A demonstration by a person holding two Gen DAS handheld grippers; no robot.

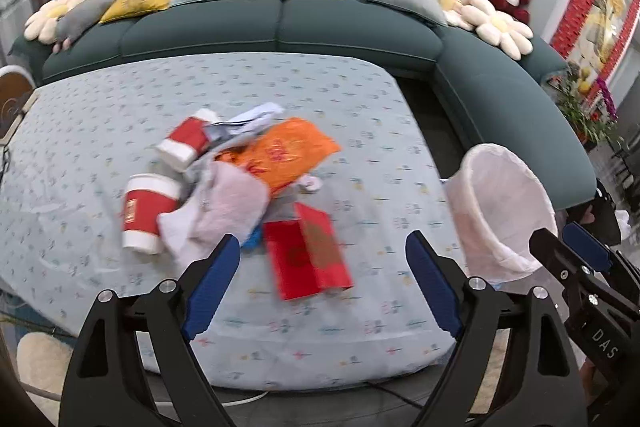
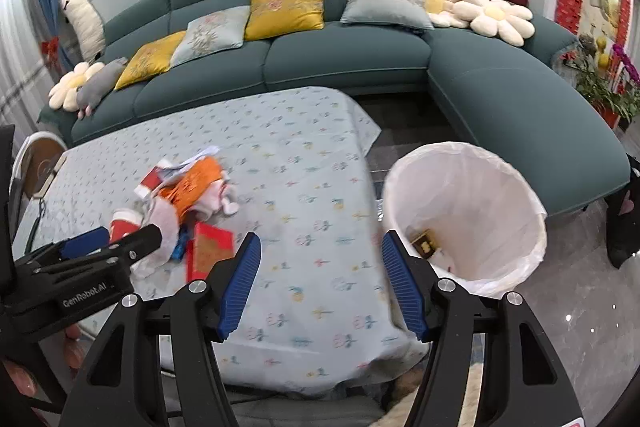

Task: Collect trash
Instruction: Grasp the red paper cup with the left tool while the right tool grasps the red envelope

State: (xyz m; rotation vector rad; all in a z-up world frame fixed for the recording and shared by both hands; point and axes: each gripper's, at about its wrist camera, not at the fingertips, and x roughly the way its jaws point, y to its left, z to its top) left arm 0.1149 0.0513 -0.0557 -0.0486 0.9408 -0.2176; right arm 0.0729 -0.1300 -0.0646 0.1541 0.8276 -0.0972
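Above the pale-blue patterned tablecloth point(image 1: 280, 87), both wide-open, empty grippers, left gripper point(image 1: 322, 251) and right gripper point(image 2: 320, 251), should next pinch the flat red envelope point(image 1: 308, 259) squarely for the white-lined wastebasket point(image 2: 520, 195).

Right gripper point(image 2: 320, 247) open over the table point(image 2: 320, 155); lined bin point(image 2: 472, 187) beside; trash pile point(image 2: 192, 195) left.

1. The left wrist view looks forward and down along its blue-padded fingers, from the near edge of the pale blue patterned tablecloth point(image 1: 240, 99), with the litter pile close below.
2. The right wrist view sits further right, above the white-lined round waste bin point(image 2: 532, 211).
3. Both share tablecloth, bin and dark green sofa point(image 1: 340, 23), and each glimpses the other gripper.
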